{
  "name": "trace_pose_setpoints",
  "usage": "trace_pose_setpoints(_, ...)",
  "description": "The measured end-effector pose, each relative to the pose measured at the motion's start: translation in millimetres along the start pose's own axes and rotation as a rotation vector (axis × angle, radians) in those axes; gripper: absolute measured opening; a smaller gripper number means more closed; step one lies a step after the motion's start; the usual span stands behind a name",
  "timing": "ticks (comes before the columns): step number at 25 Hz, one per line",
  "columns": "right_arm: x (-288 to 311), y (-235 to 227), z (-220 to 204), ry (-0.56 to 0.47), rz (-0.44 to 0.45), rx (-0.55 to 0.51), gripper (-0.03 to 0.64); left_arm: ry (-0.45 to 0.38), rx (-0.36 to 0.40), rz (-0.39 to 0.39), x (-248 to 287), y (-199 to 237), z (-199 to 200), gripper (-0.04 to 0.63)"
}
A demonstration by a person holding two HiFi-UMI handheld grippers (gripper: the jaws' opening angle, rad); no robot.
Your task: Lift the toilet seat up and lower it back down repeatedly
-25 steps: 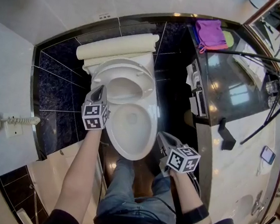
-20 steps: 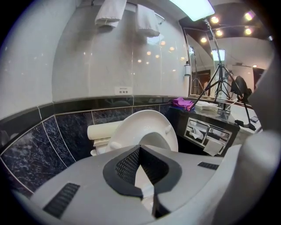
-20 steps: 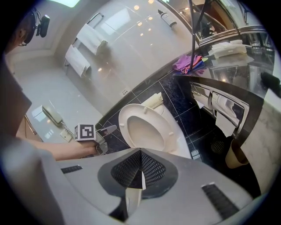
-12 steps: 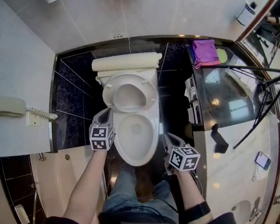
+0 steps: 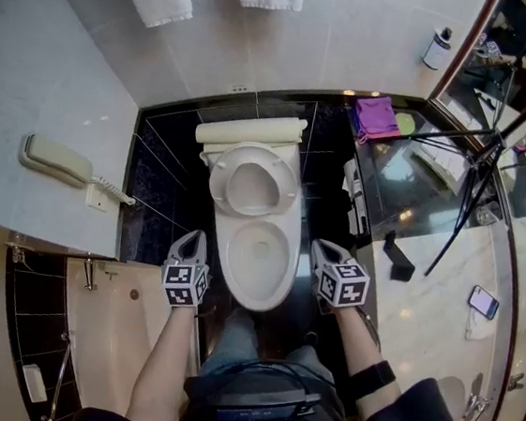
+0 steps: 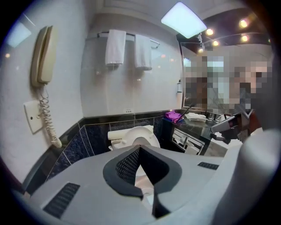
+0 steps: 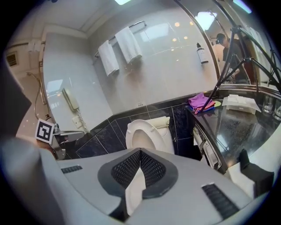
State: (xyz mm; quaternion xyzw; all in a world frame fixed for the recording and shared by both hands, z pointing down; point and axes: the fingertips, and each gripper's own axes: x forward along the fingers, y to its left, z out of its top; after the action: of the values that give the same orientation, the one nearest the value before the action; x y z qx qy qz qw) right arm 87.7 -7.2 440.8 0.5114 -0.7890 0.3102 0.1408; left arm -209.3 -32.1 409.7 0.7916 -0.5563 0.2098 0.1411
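Head view shows the toilet seat tipped up at the back, with the left gripper and right gripper hanging either side of the bowl, both closed on nothing.

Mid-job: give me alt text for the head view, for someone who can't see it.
Seen from above, the toilet seat stands raised behind the open bowl. The left gripper and right gripper, both shut and empty, flank the bowl, touching nothing. A wall phone hangs at left; a dark counter runs along the right.
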Motion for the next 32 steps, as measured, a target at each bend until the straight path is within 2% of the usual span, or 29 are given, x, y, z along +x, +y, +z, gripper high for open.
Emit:
trace_pose_setpoints(6,-28,4,4,-0.004,0.002,-0.087,0.017,-0.034,-0.021,0.037,-65,-4,4,0.000)
trace_pose_setpoints(15,-62,2,8,-0.027,0.011,-0.099,0.017,-0.066,-0.073,0.076,-115,-9,-5,0.000)
trace_pose_setpoints(18,-71,-3,8,-0.031,0.010,-0.106,0.017,-0.073,-0.094,0.081,-122,-15,-8,0.000)
trace_pose_setpoints(32,-80,-19,-2,-0.024,0.011,-0.089,0.017,-0.082,-0.056,0.070,-126,-33,-5,0.000)
